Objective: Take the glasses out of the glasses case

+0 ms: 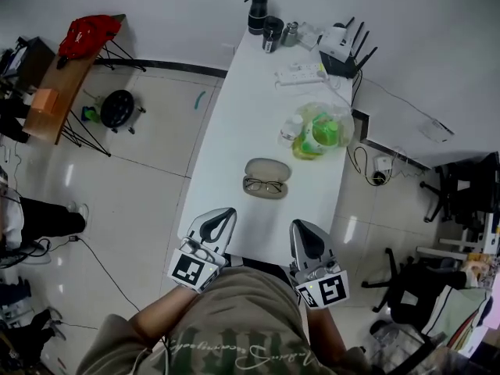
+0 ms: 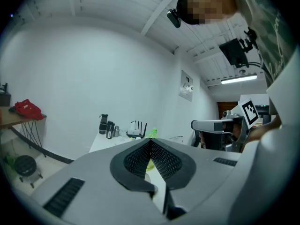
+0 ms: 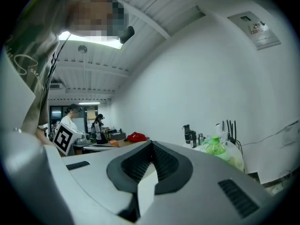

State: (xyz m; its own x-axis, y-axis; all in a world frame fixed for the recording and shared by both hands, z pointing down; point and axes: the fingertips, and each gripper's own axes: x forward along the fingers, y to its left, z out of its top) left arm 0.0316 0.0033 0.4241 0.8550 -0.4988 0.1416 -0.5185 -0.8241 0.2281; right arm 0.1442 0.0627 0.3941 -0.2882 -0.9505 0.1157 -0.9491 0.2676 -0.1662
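Note:
The glasses case (image 1: 266, 178) lies open on the white table (image 1: 234, 131), roughly at its middle. Its grey lid is folded back, and dark-framed glasses (image 1: 263, 186) rest in the near half. My left gripper (image 1: 230, 212) hovers at the table's near edge, left of the case and short of it, jaws shut with nothing held. My right gripper (image 1: 297, 224) is at the near edge to the case's right, also shut and empty. The left gripper view shows its own jaws (image 2: 151, 140) meeting at the tips. So does the right gripper view (image 3: 151, 144). The case is hidden in both gripper views.
Beyond the case stands a clear plastic bag with a green bottle (image 1: 319, 129). A power strip (image 1: 301, 73), a router (image 1: 341, 42) and dark flasks (image 1: 258, 13) stand at the far end. A side table with a red bag (image 1: 88, 33) is left, office chairs (image 1: 408, 288) right.

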